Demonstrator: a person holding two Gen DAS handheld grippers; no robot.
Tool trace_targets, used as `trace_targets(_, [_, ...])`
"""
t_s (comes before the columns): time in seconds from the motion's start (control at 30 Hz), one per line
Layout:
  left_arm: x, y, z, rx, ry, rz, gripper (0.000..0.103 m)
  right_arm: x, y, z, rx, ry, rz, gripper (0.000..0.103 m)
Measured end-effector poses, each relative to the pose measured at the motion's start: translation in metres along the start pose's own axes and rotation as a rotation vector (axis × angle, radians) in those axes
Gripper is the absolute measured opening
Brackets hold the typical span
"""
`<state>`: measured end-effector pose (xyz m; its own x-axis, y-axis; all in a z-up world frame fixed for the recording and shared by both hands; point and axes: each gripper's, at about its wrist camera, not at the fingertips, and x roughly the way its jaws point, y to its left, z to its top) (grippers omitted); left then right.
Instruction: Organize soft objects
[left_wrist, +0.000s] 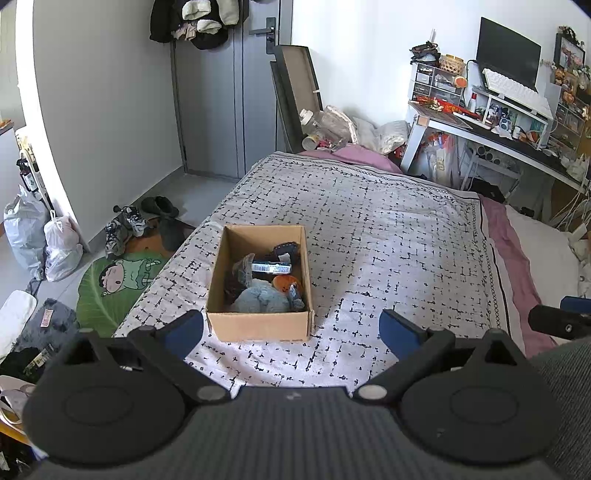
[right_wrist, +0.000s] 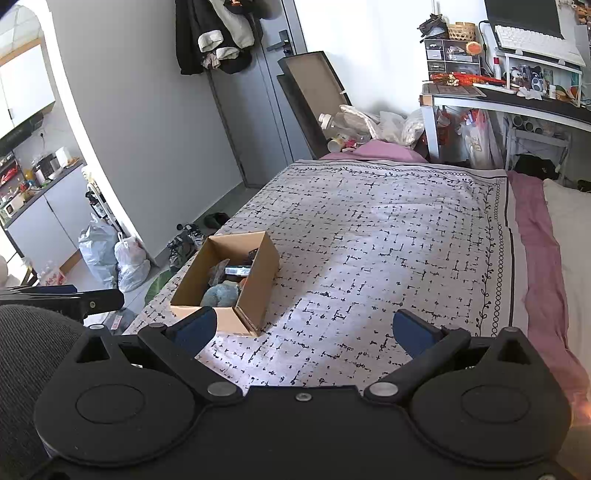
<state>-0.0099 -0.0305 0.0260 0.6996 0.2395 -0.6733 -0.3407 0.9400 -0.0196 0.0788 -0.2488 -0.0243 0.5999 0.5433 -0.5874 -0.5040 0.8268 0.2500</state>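
An open cardboard box (left_wrist: 258, 325) sits on the patterned bedspread near the bed's left edge; it also shows in the right wrist view (right_wrist: 258, 266). Inside lie several soft items: a grey-blue plush (left_wrist: 260, 299), an orange plush (left_wrist: 284, 283), dark fabric pieces (left_wrist: 284, 249) and a flat blue-white packet (left_wrist: 271, 266). The plush also shows in the right wrist view (right_wrist: 221, 293). My left gripper (left_wrist: 291, 330) is open and empty, just in front of the box. My right gripper (right_wrist: 303, 328) is open and empty, to the right of the box above the bedspread.
The bedspread (left_wrist: 388, 229) covers the bed, with a pink sheet (left_wrist: 517, 266) at its right side. Shoes (left_wrist: 127, 225), a cartoon mat (left_wrist: 114, 284) and plastic bags (left_wrist: 59, 243) lie on the floor left of the bed. A cluttered desk (left_wrist: 491, 125) stands at the back right.
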Motion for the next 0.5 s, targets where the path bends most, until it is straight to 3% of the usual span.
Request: trace_targets(0.5, [0.0012,0.0004,-0.0006,-0.003,0.002,-0.003,0.101,-0.0009,-0.0013,-0.0001,-0.001,-0.009,-0.004,0.103])
